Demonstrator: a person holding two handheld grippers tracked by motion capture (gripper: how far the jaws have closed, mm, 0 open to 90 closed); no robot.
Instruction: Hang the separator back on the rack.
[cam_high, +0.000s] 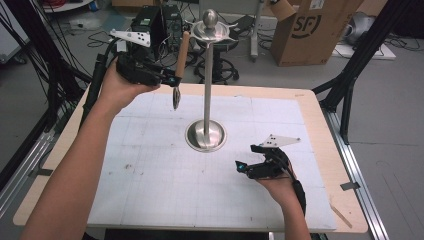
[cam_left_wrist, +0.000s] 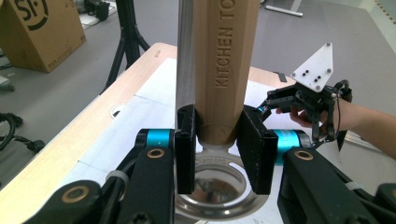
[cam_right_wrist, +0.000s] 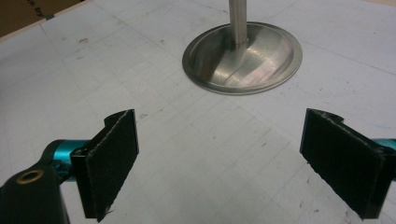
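A kitchen tool with a wooden handle (cam_high: 182, 52) and a shiny metal head (cam_high: 176, 97) hangs upright in the air at the back left. My left gripper (cam_high: 171, 80) is shut on the handle's lower end (cam_left_wrist: 219, 93), just above the metal head (cam_left_wrist: 212, 184). A steel stand rises at the table's middle, with a round base (cam_high: 205, 135), a thin pole (cam_high: 207, 80) and a hooked top with a ball (cam_high: 210, 25). The tool's handle is close to the left of that top. My right gripper (cam_high: 247, 157) rests open, low over the mat, to the right of the base (cam_right_wrist: 243, 58); nothing lies between its pads (cam_right_wrist: 114, 149).
A white gridded mat (cam_high: 150, 170) covers the wooden table (cam_high: 315, 125). Behind the table stand a cardboard box (cam_high: 312, 30), a black stool, equipment and cables on the floor. Black frame legs (cam_high: 350, 75) stand at the right.
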